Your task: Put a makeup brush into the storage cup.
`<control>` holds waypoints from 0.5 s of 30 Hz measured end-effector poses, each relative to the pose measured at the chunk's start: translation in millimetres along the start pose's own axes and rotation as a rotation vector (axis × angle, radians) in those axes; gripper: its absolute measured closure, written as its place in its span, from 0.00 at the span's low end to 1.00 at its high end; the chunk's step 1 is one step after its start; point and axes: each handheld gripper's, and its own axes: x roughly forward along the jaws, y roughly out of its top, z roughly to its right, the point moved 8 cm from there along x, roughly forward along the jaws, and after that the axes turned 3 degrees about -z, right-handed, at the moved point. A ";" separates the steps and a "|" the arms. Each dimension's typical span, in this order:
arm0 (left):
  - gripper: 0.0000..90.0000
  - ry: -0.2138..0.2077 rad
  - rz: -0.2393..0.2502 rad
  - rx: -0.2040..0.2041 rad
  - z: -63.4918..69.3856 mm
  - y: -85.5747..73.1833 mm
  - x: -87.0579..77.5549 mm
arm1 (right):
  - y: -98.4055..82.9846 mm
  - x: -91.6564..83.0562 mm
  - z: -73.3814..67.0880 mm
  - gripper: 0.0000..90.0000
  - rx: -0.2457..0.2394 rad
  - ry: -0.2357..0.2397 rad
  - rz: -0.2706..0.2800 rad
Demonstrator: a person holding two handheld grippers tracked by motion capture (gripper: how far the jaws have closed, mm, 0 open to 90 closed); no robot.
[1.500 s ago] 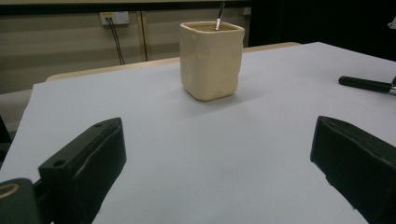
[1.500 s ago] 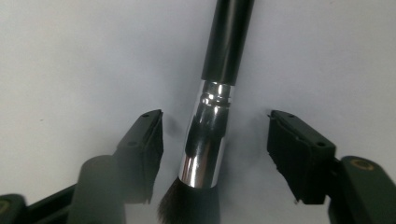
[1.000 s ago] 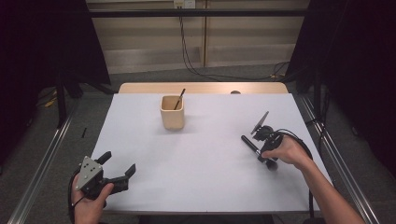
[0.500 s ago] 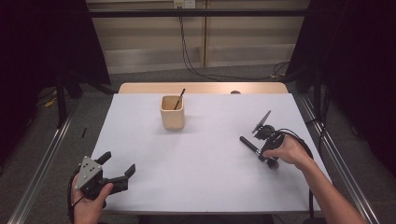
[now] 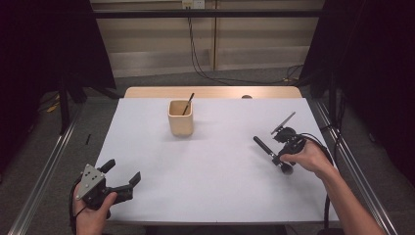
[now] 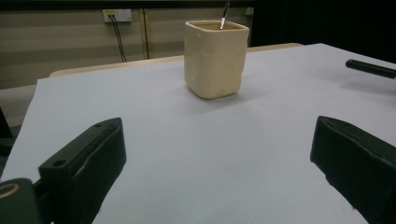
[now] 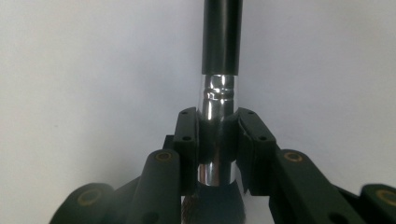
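The brush (image 7: 219,93) is pinched by the right gripper (image 7: 218,144) at its silver ferrule (image 7: 215,100), the jaws pressed onto it from both sides. The ferrule is probably chosen because it is the stiffest part, so the black handle (image 5: 263,146) is left free and runs straight out ahead of the jaws, while the bristles sit back toward the gripper's body. In the high view the brush is held low over the white table (image 5: 220,186), roughly level.

The cup (image 5: 180,117) stands well ahead of this gripper and off to its left, with a thin stick (image 5: 188,104) already leaning in it. With the handle leading, the brush is judged ready to be dropped into that cup.

The left gripper (image 5: 121,177) is kept at the near edge with its jaws spread wide and nothing between them; the cup stands well ahead of it too.
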 end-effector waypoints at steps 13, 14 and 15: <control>0.04 -0.003 0.013 -0.009 1.0 1.3 -2.0 | 3.4 -28.2 4.1 0.79 0.040 0.058 0.256; 0.04 -0.001 0.011 -0.007 0.8 1.2 -2.3 | 3.3 -28.5 4.6 0.80 0.049 0.059 0.273; 0.04 -0.001 0.011 -0.006 0.7 1.2 -2.3 | 3.2 -28.8 5.4 0.80 0.051 0.058 0.290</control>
